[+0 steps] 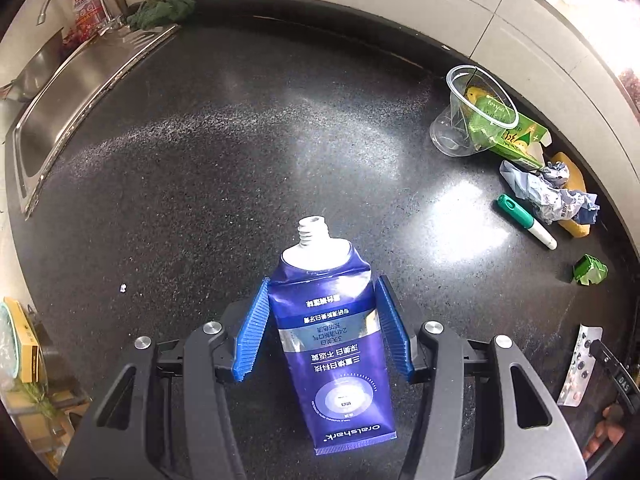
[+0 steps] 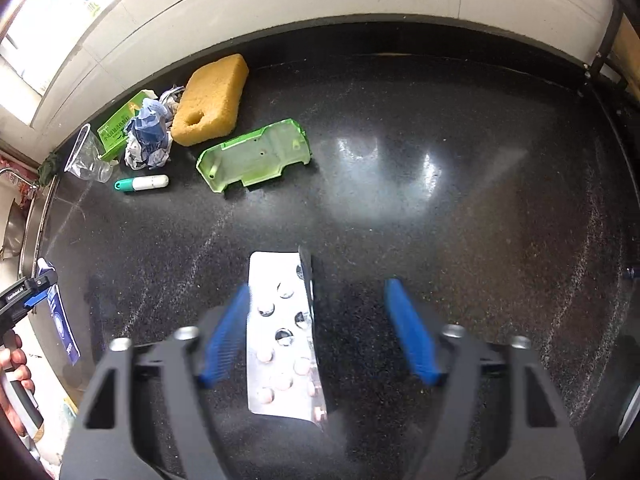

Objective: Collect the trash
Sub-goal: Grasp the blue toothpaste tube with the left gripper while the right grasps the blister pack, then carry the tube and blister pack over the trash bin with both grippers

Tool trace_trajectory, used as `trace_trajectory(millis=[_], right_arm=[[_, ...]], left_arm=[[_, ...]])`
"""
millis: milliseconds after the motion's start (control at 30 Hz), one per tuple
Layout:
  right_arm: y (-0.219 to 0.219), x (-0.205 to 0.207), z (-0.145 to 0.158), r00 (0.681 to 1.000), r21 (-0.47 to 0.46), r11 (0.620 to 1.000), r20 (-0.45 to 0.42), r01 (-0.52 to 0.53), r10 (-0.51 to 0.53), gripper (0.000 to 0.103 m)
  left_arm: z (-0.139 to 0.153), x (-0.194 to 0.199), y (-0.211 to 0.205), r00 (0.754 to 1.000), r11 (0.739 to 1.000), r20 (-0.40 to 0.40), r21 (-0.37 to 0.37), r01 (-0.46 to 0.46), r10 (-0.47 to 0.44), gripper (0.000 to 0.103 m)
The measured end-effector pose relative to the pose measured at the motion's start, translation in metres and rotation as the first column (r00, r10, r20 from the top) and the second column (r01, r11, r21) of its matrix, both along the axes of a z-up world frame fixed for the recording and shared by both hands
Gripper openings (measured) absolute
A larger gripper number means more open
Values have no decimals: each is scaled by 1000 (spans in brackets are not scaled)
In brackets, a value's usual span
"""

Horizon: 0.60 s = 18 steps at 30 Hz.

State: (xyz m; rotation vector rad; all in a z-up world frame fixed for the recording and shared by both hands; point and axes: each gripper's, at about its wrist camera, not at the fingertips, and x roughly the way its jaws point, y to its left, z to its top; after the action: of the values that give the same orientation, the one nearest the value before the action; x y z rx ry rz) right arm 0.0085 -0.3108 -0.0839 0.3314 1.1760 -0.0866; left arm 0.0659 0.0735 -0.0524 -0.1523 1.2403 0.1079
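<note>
Your left gripper (image 1: 324, 328) is clamped on the blue toothpaste tube (image 1: 328, 344), both blue pads pressed against its sides, its uncapped white neck pointing toward twelve o'clock over the black countertop (image 1: 240, 152). In that left wrist view, the steel sink (image 1: 68, 100) sits at ten o'clock, with a green cloth (image 1: 164, 10) behind it at eleven. At two o'clock lies the trash cluster: a clear plastic cup (image 1: 468, 112) tipped against a green carton (image 1: 516, 136), then crumpled paper (image 1: 548, 192), a green-capped marker (image 1: 526, 220) just beside it, and a small green plastic piece (image 1: 590, 270) at three.

Your right gripper (image 2: 316, 332) has its jaws wide apart. A silver blister pack (image 2: 280, 332) lies between them, close against the left pad and well apart from the right one; the frame is blurred here, so you cannot tell whether it touches that pad. From the right wrist view, the yellow sponge (image 2: 212, 100) sits at eleven o'clock, touching the crumpled paper (image 2: 150, 132). The green plastic shell (image 2: 256, 156) rests just right of them, open side up. Your left hand (image 2: 14, 376) shows at eight o'clock.
</note>
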Motion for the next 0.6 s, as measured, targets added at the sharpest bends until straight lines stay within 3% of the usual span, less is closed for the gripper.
trace_trajectory(millis=[67,133,167,267,600], right_arm=[[-2,-9,1,1000,-6,1000,2,-19,19,70],[-2,-12,-4,999,12,999,-19,-32,33,20],[-2,-13,-8,999,34,999,-36,-29,30,13],[-1,-16,-10,998,51,998,-44,-43,45,6],[13,2,18,995,43,994,0,-99,100,5]], left_arm=[[0,-4,0,1000,1000,1,3,2,-2,52],[0,-8,-1,1000,1000,-1,5,4,-4,52],[0,-10,-1,1000,1000,-1,4,4,-4,52],[1,-16,1,1000,1000,-1,3,-4,4,52],[14,-39,22,999,999,-6,26,-42,42,52]])
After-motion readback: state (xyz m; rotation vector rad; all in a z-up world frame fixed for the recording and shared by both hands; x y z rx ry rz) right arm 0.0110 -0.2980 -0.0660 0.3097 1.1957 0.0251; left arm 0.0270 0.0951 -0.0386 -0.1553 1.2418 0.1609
